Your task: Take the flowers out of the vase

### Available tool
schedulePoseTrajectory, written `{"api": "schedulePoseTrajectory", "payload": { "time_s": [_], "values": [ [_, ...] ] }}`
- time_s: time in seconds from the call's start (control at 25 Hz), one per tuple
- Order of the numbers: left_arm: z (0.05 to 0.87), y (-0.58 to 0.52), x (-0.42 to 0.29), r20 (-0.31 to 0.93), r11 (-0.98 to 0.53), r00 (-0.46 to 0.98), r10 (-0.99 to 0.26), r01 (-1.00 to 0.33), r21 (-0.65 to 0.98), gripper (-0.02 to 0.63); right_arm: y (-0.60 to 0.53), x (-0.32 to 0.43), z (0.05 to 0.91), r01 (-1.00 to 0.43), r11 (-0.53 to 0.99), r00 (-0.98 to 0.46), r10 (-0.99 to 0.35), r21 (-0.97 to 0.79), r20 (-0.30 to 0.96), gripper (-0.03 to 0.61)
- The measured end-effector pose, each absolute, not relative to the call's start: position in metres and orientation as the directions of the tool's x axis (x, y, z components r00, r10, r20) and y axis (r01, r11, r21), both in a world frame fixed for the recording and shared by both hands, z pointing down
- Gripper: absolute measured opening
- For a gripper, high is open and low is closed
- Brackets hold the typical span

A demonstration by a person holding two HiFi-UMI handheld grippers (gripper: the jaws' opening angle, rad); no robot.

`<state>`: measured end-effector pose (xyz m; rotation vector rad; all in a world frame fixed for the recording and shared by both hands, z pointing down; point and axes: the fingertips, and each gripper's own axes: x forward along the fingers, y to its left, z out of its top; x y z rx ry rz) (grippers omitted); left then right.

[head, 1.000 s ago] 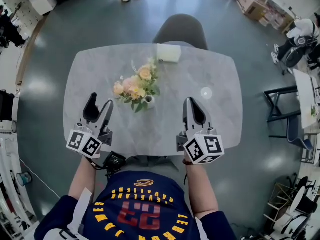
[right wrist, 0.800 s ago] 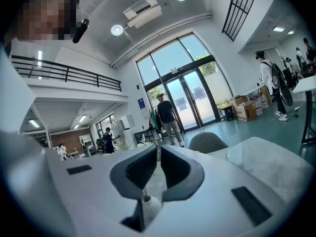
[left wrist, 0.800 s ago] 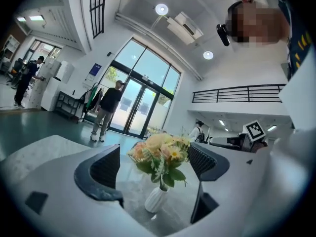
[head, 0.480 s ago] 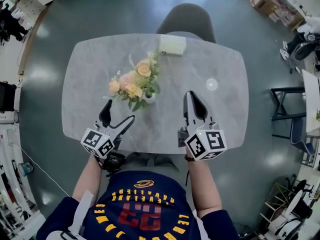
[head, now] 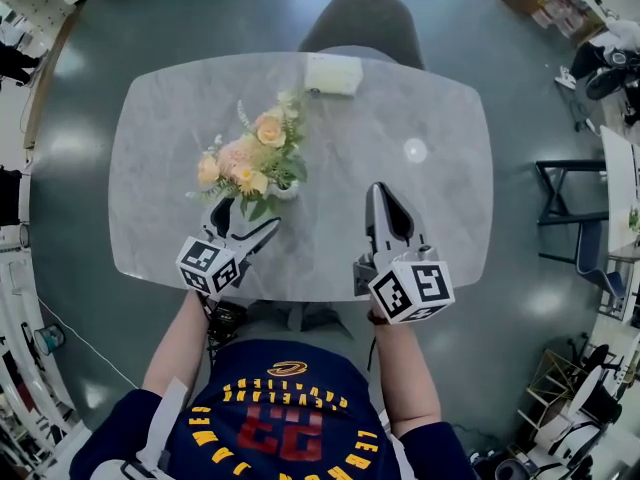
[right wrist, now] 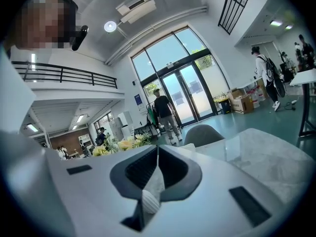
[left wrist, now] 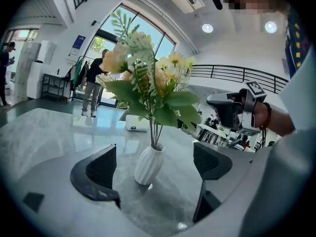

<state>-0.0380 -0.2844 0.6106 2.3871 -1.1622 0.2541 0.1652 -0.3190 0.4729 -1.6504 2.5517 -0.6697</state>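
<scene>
left gripper (head: 247, 222): spread wide, lower left, aimed at vase (left wrist: 149, 164) just ahead, no contact | right gripper (head: 385, 194): pressed together, lower right | flowers (head: 245, 158): standing in vase, left of centre on tabletop (head: 440, 208)

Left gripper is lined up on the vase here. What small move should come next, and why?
Probably ease the left gripper forward until the white vase sits between its jaws. They stand wide apart, empty, and the vase stands upright just ahead, centred on the gap. The right gripper is shut and off to the side.
</scene>
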Motion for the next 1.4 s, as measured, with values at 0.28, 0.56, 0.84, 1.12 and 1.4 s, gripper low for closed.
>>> {"api": "schedulePoseTrajectory", "payload": {
  "time_s": [0.28, 0.56, 0.84, 1.12, 1.4],
  "values": [
    [0.624, -0.305, -0.020, 0.367, -0.541, 0.628, -0.686, -0.778, 0.320, 0.468, -0.323, 0.169, 0.487, -0.865, 0.326, -0.429, -0.876, -0.382, 0.223, 0.008],
    [0.624, -0.322, -0.019, 0.339, -0.518, 0.617, -0.710, -0.784, 0.341, 0.437, -0.323, 0.171, 0.494, -0.869, 0.308, -0.417, -0.877, -0.388, 0.239, 0.008],
    [0.614, -0.337, -0.017, 0.299, -0.510, 0.611, -0.733, -0.785, 0.352, 0.298, -0.325, 0.174, 0.500, -0.868, 0.291, -0.409, -0.878, -0.402, 0.249, 0.008],
    [0.605, -0.342, -0.016, 0.276, -0.503, 0.598, -0.753, -0.793, 0.344, 0.211, -0.320, 0.180, 0.497, -0.870, 0.282, -0.401, -0.883, -0.404, 0.246, 0.008],
    [0.598, -0.331, -0.022, 0.266, -0.487, 0.569, -0.778, -0.815, 0.315, 0.044, -0.307, 0.177, 0.494, -0.868, 0.280, -0.398, -0.887, -0.411, 0.236, 0.008]
  ]
}}
